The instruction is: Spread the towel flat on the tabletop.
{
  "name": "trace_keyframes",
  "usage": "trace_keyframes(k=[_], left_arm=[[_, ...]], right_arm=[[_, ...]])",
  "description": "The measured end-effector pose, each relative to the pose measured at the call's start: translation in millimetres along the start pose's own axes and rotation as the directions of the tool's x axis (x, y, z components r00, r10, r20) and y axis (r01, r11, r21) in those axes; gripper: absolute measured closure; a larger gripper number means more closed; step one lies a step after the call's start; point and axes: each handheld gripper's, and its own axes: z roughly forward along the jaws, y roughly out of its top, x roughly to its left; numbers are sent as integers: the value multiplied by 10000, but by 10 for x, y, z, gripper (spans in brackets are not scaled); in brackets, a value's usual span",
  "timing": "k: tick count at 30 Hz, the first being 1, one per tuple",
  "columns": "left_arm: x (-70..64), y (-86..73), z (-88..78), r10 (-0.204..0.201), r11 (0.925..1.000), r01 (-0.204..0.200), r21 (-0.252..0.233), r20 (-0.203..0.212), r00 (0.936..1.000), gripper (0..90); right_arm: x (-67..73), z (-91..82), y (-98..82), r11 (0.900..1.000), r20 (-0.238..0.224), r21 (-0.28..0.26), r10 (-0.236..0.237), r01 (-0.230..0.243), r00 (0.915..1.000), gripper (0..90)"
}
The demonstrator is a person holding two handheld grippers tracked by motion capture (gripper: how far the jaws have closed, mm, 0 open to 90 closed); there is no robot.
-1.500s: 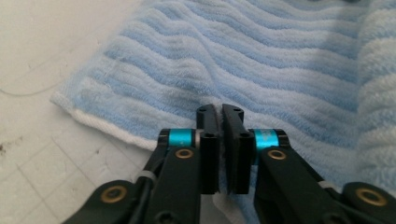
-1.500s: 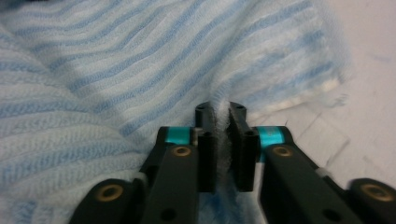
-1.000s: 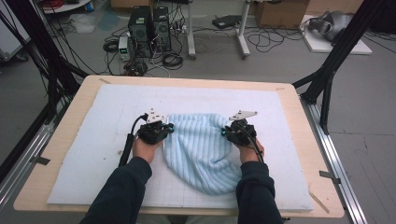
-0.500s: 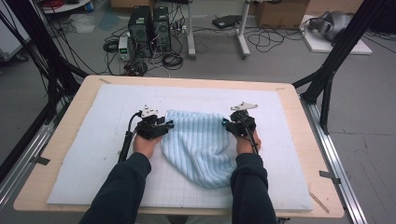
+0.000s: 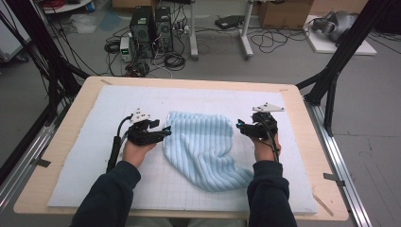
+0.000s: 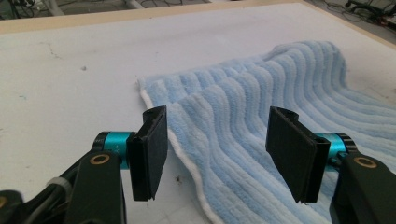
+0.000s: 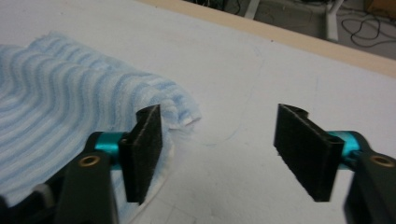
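Note:
A light blue ribbed towel (image 5: 205, 146) lies rumpled on the white mat (image 5: 85, 156), its far edge spread between the two hands. My left gripper (image 5: 166, 130) sits at the towel's left corner; its jaws have just been opening and stand open, the towel's white-hemmed edge (image 6: 187, 158) lying on the mat beneath the gap. My right gripper (image 5: 239, 126) hovers just off the towel's right corner (image 7: 184, 114); its jaws have also just been opening and hold nothing, with bare mat between the pads.
The mat covers a wooden table (image 5: 302, 99) with its rim showing all round. Beyond the far edge stand computer towers (image 5: 151, 28) and loose cables on the floor. Black frame legs (image 5: 331, 80) rise at the table's right side.
Both grippers have let go of the towel's far corners and pulled outward, apart from each other. The towel's far edge has dropped flat onto the mat.

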Motion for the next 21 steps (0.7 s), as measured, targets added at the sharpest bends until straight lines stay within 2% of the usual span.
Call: trace_keyframes(k=[2, 3, 4, 5, 6, 7, 9, 10, 11, 12, 13, 14, 15, 16, 17, 18, 19, 20, 21], left_arm=[[-24, -19, -37, -60, 10000, 59, 47, 129, 9999, 366], [-44, -33, -50, 47, 10000, -48, 61, 169, 9998, 366], [-75, -58, -85, 171, 9998, -169, -63, 263, 9995, 372], [-75, -58, -85, 171, 9998, -169, -63, 263, 9995, 371], [-91, -66, -102, 191, 9998, -188, -94, 276, 9994, 371], [-95, -70, -123, 332, 9994, -328, -116, 299, 9990, 371], [-102, -81, -176, 438, 9988, -429, -251, 342, 9985, 371], [-100, -88, -204, 455, 9985, -444, -315, 363, 9983, 373], [-103, -98, -224, 409, 9983, -393, -423, 368, 9985, 373], [-110, -103, -246, 459, 9983, -443, -382, 423, 9980, 374], [-117, -104, -258, 610, 9976, -595, -349, 430, 9972, 375], [-134, -107, -274, 789, 9963, -773, -363, 459, 9958, 375], [-153, -114, -292, 926, 9950, -906, -425, 476, 9946, 382], [-159, -118, -299, 991, 9942, -967, -480, 508, 9938, 385], [-162, -128, -305, 1034, 9935, -1006, -541, 537, 9932, 385], [-155, -137, -311, 1093, 9931, -1069, -474, 527, 9926, 388], [-148, -143, -312, 1106, 9932, -1084, -422, 524, 9925, 387], [-142, -154, -315, 1060, 9938, -1040, -405, 517, 9930, 387], [-134, -179, -338, 1037, 9940, -1015, -417, 530, 9932, 388]], right_arm=[[-16, -123, -32, 9985, -204, -543, -41, 29, 9998, 260], [-16, -123, -32, 9985, -204, -543, -41, 29, 9998, 260], [-22, -240, -86, 9959, -327, -861, -308, 279, 9990, 222], [-22, -240, -86, 9959, -327, -861, -308, 279, 9990, 222], [-22, -315, -133, 9937, -378, -1037, -477, 436, 9981, 215], [-22, -315, -133, 9937, -378, -1037, -477, 436, 9981, 215], [-11, -394, -181, 9915, -664, -1197, -588, 506, 9961, 215], [20, -452, -229, 9892, -923, -1241, -894, 777, 9917, 215], [20, -452, -229, 9892, -923, -1241, -894, 777, 9917, 215], [40, -467, -253, 9887, -1125, -1219, -1008, 869, 9885, 215], [99, -481, -301, 9880, -1855, -1161, -1220, 1015, 9750, 237], [99, -481, -301, 9880, -1855, -1161, -1220, 1015, 9750, 237], [239, -469, -361, 9809, -2825, -1141, -1840, 1575, 9414, 266], [298, -455, -381, 9782, -3143, -1066, -2032, 1783, 9273, 282], [298, -455, -381, 9782, -3143, -1066, -2032, 1783, 9273, 282], [387, -432, -408, 9727, -3475, -1013, -2310, 2086, 9088, 299], [500, -389, -442, 9645, -3900, -1008, -2640, 2440, 8822, 311], [660, -330, -493, 9517, -4452, -985, -3035, 2908, 8425, 347], [749, -292, -520, 9440, -4777, -990, -3225, 3147, 8172, 369]])
